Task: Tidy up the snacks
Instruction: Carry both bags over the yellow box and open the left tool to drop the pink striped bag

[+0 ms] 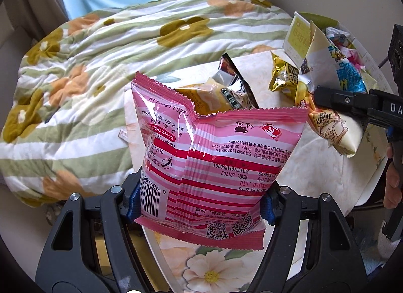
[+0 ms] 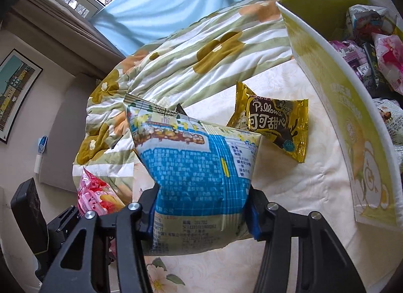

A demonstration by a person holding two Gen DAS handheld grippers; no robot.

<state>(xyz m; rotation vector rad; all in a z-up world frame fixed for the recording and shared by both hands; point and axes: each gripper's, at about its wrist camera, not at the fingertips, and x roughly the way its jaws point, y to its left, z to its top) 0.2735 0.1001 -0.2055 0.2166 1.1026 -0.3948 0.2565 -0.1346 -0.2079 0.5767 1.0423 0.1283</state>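
The left tool [image 1: 200, 203] grips a pink-and-red striped plastic snack packet [image 1: 211, 157] by its lower sides, both blue pads pressed into the wrapper, and the packet stands upright above the cream floral-patterned worktop [image 1: 314, 167]. The right tool [image 2: 201, 217] is clamped on a blue-and-white puffed snack bag [image 2: 199, 167], its pads squeezing the bag's lower edges so that it is held clear of the worktop. The landmark is the yellow-green cardboard box [image 2: 335, 106] standing open at the worktop's far right edge, already holding several mixed wrappers. Just beside the box's long wall lies a gold foil packet printed "Pillows" [image 2: 274, 126], flat on the worktop. The blue-and-white bag hangs nearer the camera than that gold packet and well apart from the box. In the left wrist view, a silver-and-yellow packet [image 1: 226, 91] lies behind the pink packet, farther from the box. Beyond the worktop spreads a green-striped quilt with orange and olive flowers [image 1: 100, 78].
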